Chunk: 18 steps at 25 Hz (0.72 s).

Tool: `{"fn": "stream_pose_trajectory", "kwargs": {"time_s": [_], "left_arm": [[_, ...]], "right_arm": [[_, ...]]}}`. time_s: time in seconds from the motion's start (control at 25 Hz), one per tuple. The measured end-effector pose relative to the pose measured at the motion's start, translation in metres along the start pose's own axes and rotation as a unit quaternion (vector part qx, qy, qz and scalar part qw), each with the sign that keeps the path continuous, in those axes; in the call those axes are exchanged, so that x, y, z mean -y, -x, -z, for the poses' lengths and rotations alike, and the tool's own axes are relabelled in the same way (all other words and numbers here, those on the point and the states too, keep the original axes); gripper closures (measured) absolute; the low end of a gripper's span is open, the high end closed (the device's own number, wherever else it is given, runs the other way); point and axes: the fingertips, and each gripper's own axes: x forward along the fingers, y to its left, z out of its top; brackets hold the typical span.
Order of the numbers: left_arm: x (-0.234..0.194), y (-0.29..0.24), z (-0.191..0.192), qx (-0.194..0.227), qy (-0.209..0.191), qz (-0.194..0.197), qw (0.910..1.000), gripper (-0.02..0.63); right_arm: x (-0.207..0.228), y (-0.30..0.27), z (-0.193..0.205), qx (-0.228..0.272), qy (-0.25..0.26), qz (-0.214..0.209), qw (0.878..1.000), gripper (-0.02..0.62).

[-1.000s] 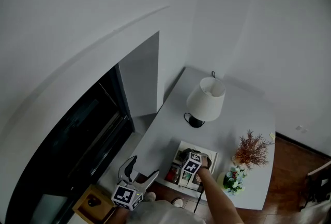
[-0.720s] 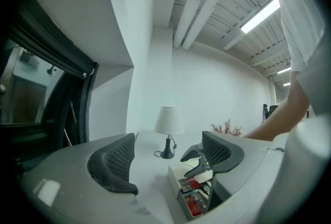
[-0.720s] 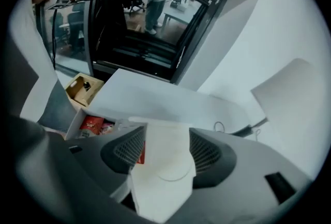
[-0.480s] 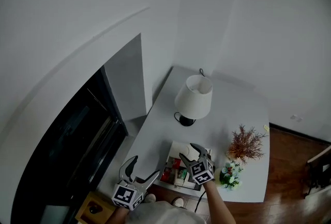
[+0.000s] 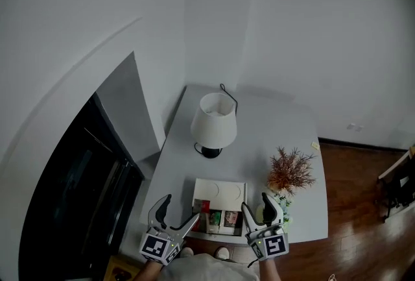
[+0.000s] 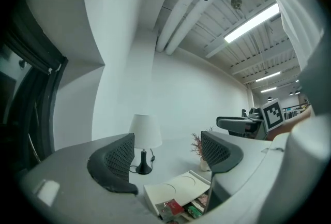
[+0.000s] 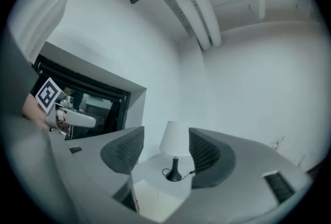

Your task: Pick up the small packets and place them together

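Note:
Several small packets lie together in the near part of a white box on the grey table. In the left gripper view a red packet and a green one show at the box's front. My right gripper hangs open and empty at the table's near edge, just right of the box. My left gripper is open and empty too, off the box's left corner. Its jaws frame the lamp and the box. The right gripper looks over the box lid.
A white-shaded lamp with a black base stands behind the box, its cord running back. A dried reddish plant and a small flower pot stand right of the box. A dark screen fills the left.
My right gripper was shut over the packets in the box; it has opened and drawn back to the table's near edge. The head view has swung left. The left gripper stayed put.

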Motion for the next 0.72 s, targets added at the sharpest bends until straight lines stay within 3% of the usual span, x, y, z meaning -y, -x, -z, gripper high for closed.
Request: {"fn": "stream_pose_trajectory", "kwargs": {"time_s": [0.32, 0.52, 0.64, 0.72], "left_arm": [[0.015, -0.014, 0.005, -0.012, -0.015, 0.02, 0.9996, 0.219], [0.012, -0.013, 0.002, -0.005, -0.01, 0.009, 0.9999, 0.221], [0.007, -0.01, 0.006, -0.011, -0.007, 0.0, 0.9999, 0.221], [0.004, -0.006, 0.012, -0.015, -0.001, -0.007, 0.9999, 0.221]], "right_arm": [[-0.003, 0.021, 0.009, -0.028, 0.006, -0.012, 1.0, 0.313], [-0.022, 0.013, 0.025, -0.071, 0.024, -0.067, 0.995, 0.322], [-0.047, 0.009, 0.062, -0.141, 0.05, -0.138, 0.979, 0.353], [-0.061, 0.011, 0.102, -0.207, 0.081, -0.182, 0.958, 0.356]]}}
